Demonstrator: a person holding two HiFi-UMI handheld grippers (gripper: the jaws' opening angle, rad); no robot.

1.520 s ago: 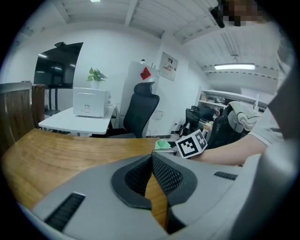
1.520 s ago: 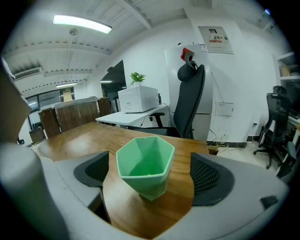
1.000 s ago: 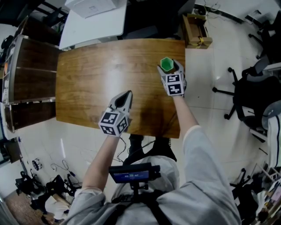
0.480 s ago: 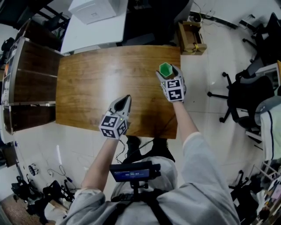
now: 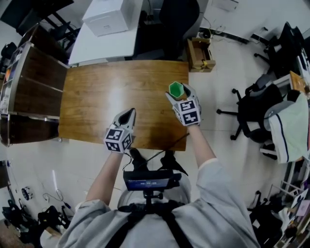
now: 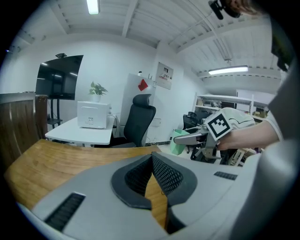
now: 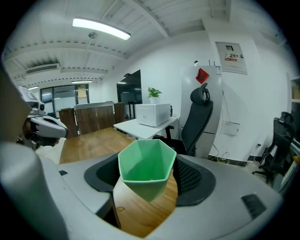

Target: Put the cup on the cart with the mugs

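- Your right gripper [image 5: 178, 93] has its jaws set at a middling width and pressed on the 2 sides of the green cup [image 5: 175, 88].
- The cup is faceted, stands upright with its mouth up, and looks empty in the right gripper view.
- It sits over the right end of the wooden counter [image 5: 97, 97], nearer the far edge than the near one. Whether its base touches the wood, the views don't settle.
- Your left gripper [image 5: 129, 113] is over the counter's near edge, about midway along, well apart from the cup. Its jaws are closed together with nothing between them, just wood showing below.
- Past the counter's far edge there's a white table with a white box [image 5: 112, 14] on it, and a black office chair [image 5: 177, 19] just beside that.
- A small wooden crate [image 5: 198, 53] stands on the floor off the counter's far right corner.
- Dark wooden shelving [image 5: 29, 92] runs along the counter's left end.
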